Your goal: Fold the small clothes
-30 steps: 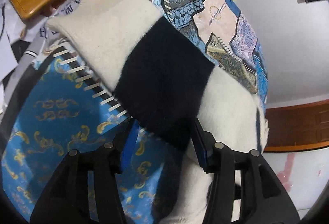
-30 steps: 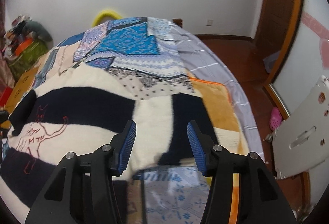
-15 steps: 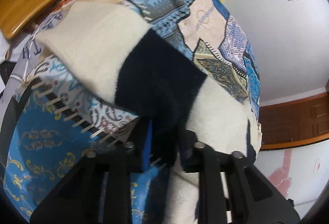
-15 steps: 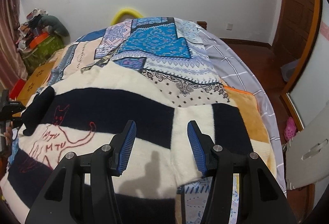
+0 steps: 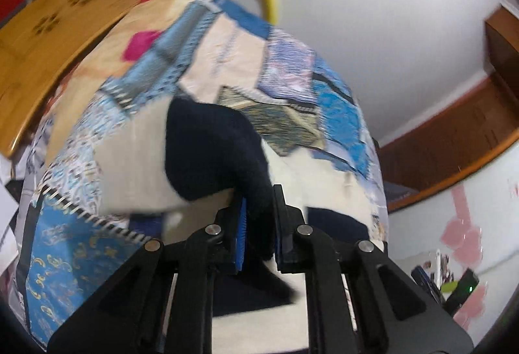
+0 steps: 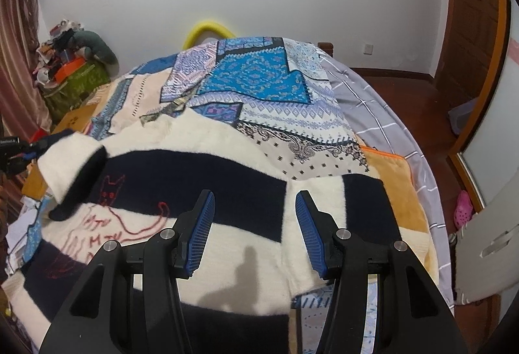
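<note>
We hold the sleeve (image 5: 207, 152) of the striped sweater (image 6: 201, 172), which lies on the bed (image 6: 382, 104), pinched in our left gripper (image 5: 259, 224); right gripper (image 6: 254, 234) hovers wide open, empty. Next, we probably fold the sleeve inward.

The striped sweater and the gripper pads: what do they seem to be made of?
The striped sweater looks like a soft, fuzzy knit, perhaps wool or fleece: its cream and navy bands have a matte, hairy surface and blurred edges. The pads on the right gripper look like blue rubber or soft plastic, with fine ridges across their faces. Neither material is certain.
</note>
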A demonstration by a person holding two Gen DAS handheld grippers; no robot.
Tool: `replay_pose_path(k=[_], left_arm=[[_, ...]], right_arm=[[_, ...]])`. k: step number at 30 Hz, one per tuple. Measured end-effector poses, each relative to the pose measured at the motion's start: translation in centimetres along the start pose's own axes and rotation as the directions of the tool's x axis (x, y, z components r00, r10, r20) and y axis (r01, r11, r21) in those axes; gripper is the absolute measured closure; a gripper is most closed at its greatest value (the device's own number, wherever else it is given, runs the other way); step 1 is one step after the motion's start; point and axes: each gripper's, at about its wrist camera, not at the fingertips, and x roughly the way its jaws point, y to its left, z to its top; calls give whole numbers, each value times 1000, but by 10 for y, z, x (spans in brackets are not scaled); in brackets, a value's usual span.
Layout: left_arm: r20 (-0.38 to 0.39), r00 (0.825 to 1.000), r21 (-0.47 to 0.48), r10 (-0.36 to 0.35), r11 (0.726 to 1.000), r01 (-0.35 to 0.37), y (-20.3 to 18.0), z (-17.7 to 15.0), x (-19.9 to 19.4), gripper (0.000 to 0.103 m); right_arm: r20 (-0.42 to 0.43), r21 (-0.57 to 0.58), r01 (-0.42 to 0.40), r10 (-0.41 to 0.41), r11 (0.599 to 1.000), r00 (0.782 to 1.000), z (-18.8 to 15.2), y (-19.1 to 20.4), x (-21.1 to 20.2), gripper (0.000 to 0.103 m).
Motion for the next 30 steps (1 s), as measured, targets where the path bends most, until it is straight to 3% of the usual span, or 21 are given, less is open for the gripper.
replay_pose_path(k=[5,11,23,26,30], left_arm=[[-22,999,141,28,990,-25,-54,-12,4,90],[-43,995,274,91,959,-76,-95,-32,15,90],[-81,985,366,154,924,-114,-125,-69,42,90],[-90,982,382,165,916,-119,-127,-74,44,87],[-97,981,401,165,909,-113,-126,-79,36,71]], right_arm=[[18,-1,-33,33,999,999,1,8,-7,55],[37,-15,-67,68,998,997,4,18,-12,55],[26,-63,-122,124,991,992,7,43,-10,54],[22,-76,-139,141,987,990,8,51,-9,54],[15,-100,-155,157,983,987,10,66,-7,54]])
